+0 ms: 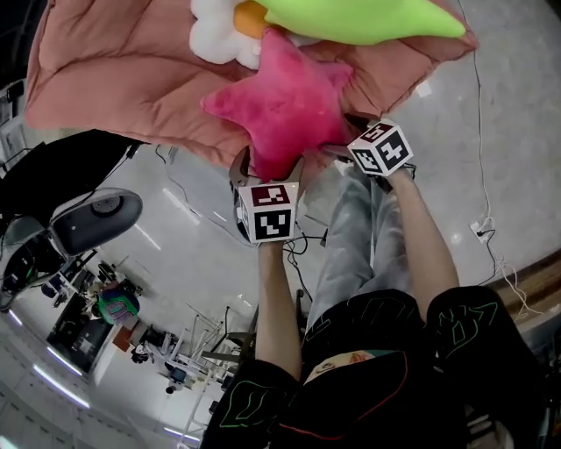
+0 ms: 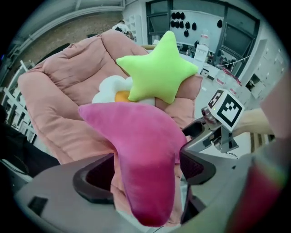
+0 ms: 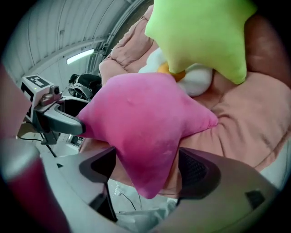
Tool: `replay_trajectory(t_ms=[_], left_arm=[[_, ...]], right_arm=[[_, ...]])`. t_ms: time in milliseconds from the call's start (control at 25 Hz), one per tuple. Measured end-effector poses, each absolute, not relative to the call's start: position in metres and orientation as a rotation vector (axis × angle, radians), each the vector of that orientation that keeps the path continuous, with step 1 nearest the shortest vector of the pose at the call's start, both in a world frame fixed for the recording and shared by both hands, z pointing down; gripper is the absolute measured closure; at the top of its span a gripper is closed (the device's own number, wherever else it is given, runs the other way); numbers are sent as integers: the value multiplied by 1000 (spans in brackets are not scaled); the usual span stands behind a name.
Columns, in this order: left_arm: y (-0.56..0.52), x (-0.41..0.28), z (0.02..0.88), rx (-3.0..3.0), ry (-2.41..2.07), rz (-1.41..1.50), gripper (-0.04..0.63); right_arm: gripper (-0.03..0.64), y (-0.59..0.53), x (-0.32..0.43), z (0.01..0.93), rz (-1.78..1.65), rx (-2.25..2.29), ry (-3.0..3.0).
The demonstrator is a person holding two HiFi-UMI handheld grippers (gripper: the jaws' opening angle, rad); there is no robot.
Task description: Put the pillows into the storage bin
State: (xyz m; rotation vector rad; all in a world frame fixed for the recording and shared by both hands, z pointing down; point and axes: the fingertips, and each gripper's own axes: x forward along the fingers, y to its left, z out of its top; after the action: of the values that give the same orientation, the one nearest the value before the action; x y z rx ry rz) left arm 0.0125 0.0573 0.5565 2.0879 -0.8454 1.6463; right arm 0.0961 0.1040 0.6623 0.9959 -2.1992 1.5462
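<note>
A pink star pillow [image 1: 280, 105] lies at the near edge of a salmon quilted pad [image 1: 114, 79]. Behind it rest a green star pillow [image 1: 368, 17] and a white flower pillow [image 1: 215, 35] with an orange centre. My left gripper [image 1: 267, 167] is open, and one lower point of the pink star [image 2: 141, 154] hangs between its jaws with a gap at the left pad. My right gripper [image 1: 346, 131] is open too, and another point of the star [image 3: 141, 132] sits loosely between its jaws. The green star [image 2: 159, 68] overlaps the flower [image 2: 109, 91].
The quilted pad [image 3: 245, 118] spreads wide under all three pillows. Below its edge are the pale floor with cables [image 1: 482, 228], the person's legs [image 1: 351, 254] and a grey rounded device [image 1: 96, 219] at the left. Desks and shelves stand far off.
</note>
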Motion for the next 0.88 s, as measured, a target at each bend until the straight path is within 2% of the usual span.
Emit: replay_trajectory(t_ms=[160,440,720,880], left_arm=[[56,13,580,2021,-828,1683,129],[60,13,598,1975,-912,1654,146],[39,8,570,2020,-986,1529,193],[38,8,543,2030,-1040,1472,201]], right_arm=[[189,101,89,671,1587,886,-2253],[190,103,84,681,1601,812,-2318],[282,82,81,648,1558,901,-2320],[299,77,84,620,1478,907,-2364]])
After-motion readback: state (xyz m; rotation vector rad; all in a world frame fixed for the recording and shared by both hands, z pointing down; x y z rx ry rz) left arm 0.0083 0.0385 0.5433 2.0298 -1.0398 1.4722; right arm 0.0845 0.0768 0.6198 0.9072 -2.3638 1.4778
